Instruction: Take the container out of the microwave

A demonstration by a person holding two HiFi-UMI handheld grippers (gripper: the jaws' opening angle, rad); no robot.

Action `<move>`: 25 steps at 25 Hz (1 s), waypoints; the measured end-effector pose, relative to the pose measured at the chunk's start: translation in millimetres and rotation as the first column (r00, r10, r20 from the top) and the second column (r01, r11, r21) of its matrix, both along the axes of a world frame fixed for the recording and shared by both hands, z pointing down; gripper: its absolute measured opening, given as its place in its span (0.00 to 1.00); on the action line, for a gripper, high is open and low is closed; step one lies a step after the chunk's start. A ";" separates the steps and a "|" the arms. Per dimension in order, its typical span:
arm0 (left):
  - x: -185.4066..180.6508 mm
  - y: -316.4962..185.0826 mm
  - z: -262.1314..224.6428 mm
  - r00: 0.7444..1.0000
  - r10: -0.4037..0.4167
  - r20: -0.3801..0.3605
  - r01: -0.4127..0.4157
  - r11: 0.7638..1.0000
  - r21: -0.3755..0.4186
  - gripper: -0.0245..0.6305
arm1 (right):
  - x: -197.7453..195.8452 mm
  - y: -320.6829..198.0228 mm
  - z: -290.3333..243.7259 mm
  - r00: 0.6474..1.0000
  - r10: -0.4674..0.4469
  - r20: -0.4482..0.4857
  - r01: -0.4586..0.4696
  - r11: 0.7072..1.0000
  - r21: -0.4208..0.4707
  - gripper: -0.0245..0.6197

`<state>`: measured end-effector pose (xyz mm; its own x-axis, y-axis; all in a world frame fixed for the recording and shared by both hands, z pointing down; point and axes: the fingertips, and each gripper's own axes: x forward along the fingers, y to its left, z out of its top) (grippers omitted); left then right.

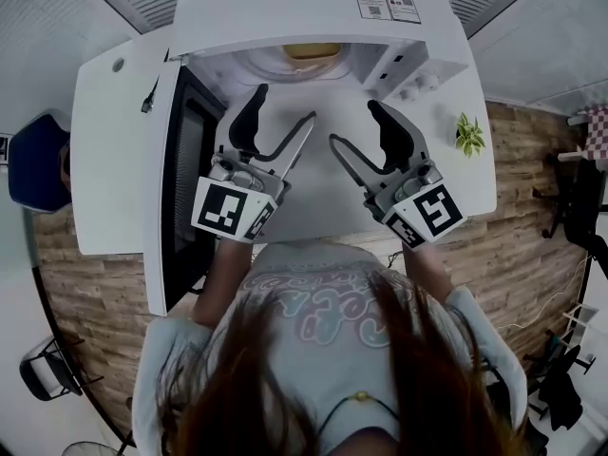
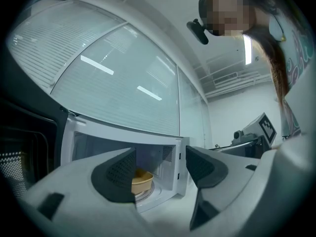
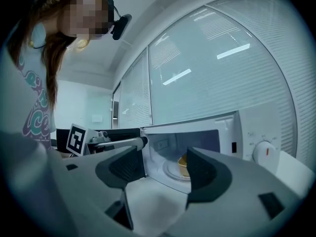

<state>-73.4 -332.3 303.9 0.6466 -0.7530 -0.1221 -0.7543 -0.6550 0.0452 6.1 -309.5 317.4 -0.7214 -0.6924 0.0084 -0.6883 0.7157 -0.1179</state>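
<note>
Both tools are stationed in front of the open microwave (image 1: 304, 8), which stands on a white table (image 1: 109, 179). Its door (image 1: 185, 174) is swung wide to my left, so the cavity faces me with nothing across it. The container (image 2: 140, 180), a shallow tan bowl, sits on the round turntable plate (image 3: 171, 172) inside the cavity, and neither tool touches it.

The left gripper (image 1: 285, 104) hovers just outside the opening. Its jaws are spread, with only air between them, and its own camera sights the bowl through the gap. The right gripper (image 1: 353, 123) is held level beside it, jaws equally wide and holding nothing. Its camera shows the bowl partly behind the right-hand pad, with the control dial (image 3: 264, 152) off to the side.

I judge this symmetric, wide-jawed stance to be an approach from both sides, one tool for each side of the rim, with the reach-in not yet begun. The cavity walls leave little margin, so I would enter straight and low.
</note>
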 end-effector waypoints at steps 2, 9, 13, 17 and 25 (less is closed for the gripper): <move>-2.4 -4.5 2.8 1.000 0.000 -0.001 0.000 1.000 -0.005 0.47 | -1.5 -6.4 3.6 1.000 0.003 -0.003 -0.003 1.000 -0.008 0.51; -13.4 -26.5 20.5 0.999 -0.047 0.015 0.048 0.998 -0.042 0.47 | -3.6 -37.9 23.2 0.999 0.015 -0.043 -0.016 0.999 -0.032 0.51; -16.3 -45.6 40.1 0.996 -0.075 0.056 0.078 0.995 -0.065 0.47 | -4.3 -62.2 44.5 0.996 0.049 -0.074 -0.054 0.996 -0.073 0.50; -17.2 -62.0 55.5 0.993 -0.082 0.088 0.089 0.993 -0.076 0.47 | -3.9 -87.6 65.5 0.990 0.112 -0.088 -0.122 0.985 -0.118 0.50; -25.0 -84.5 87.9 0.984 -0.096 0.149 0.116 0.984 -0.132 0.47 | -10.3 -119.6 85.4 0.970 0.207 -0.127 -0.224 0.965 -0.140 0.50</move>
